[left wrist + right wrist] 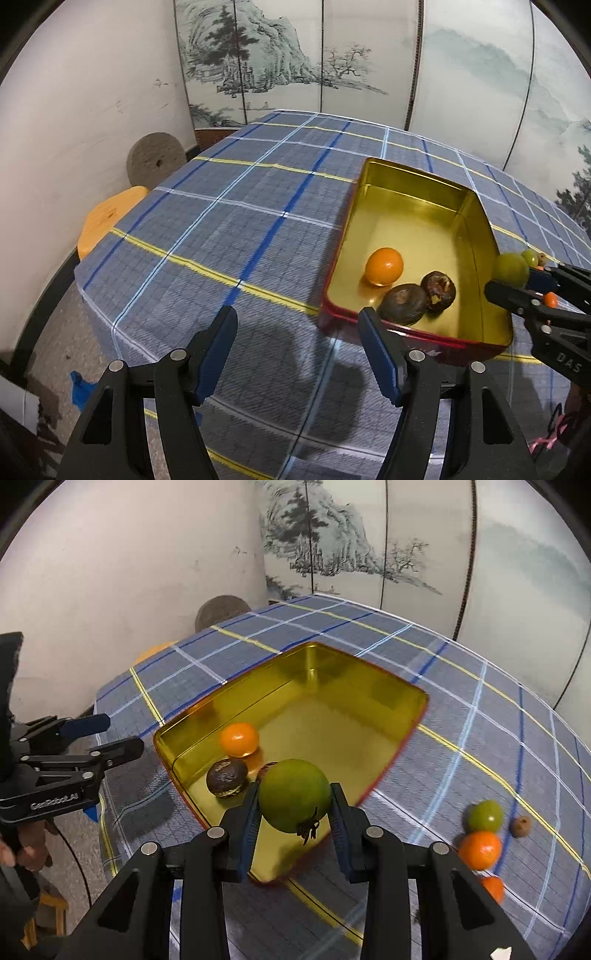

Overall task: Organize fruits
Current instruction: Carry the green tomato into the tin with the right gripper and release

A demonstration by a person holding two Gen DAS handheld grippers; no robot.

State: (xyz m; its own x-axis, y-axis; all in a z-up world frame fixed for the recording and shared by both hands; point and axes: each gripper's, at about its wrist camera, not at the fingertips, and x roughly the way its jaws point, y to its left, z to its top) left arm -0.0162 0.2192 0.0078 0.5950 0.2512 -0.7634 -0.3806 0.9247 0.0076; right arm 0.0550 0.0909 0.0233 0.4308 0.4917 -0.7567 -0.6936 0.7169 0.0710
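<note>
A gold tin [476,236] [369,672] with red outer walls lies on the checked tablecloth. It holds an orange fruit [384,266] [239,739] and two dark brown fruits [404,303] [439,286] [226,777]. My right gripper [294,821] [517,286] is shut on a green fruit [294,799] [511,268], held over the tin's near edge. My left gripper [297,354] [107,734] stands open over bare cloth just left of the tin, with nothing between its fingers.
On the cloth right of the tin lie a green fruit [484,816], two orange fruits [480,850] [493,888] and a small brown one [521,826]. An orange stool [107,218] and a round stone disc [155,159] stand beyond the table's left edge. A painted screen backs the table.
</note>
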